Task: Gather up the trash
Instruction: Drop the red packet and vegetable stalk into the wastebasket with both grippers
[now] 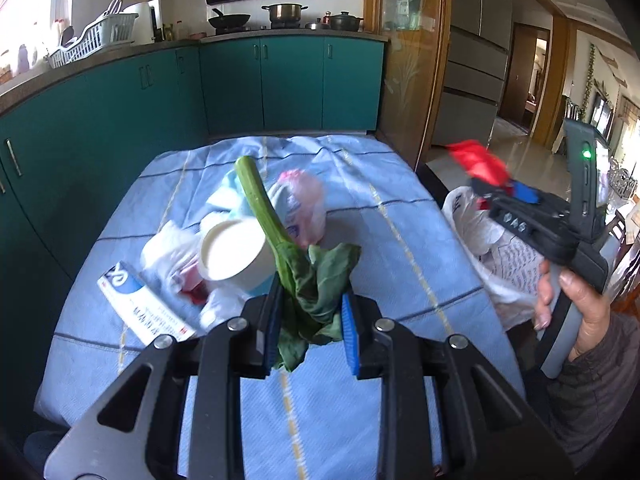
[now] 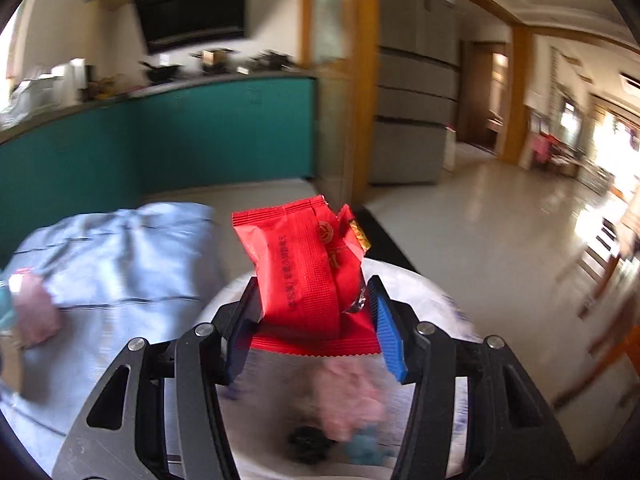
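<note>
My left gripper [image 1: 310, 308] is shut on the leafy end of a green vegetable stalk [image 1: 260, 204], which sticks up over a trash pile on the blue tablecloth [image 1: 384, 216]. The pile holds a white paper cup [image 1: 234, 250], a pink plastic bag [image 1: 302, 204], a white bag with red stains [image 1: 180, 264] and a printed box [image 1: 140, 304]. My right gripper [image 2: 314, 312] is shut on a red snack wrapper [image 2: 304, 264] and holds it above a white trash bag [image 2: 424, 300]. The right gripper [image 1: 496, 192] with the wrapper [image 1: 478, 162] shows in the left wrist view, over the bag [image 1: 500, 256].
Teal kitchen cabinets [image 1: 280, 80] stand behind the table, with pots and a dish rack [image 1: 92, 40] on the counter. A wooden door frame [image 1: 432, 60] and a tiled floor [image 2: 500, 220] lie to the right. The trash bag holds pink and blue scraps [image 2: 348, 404].
</note>
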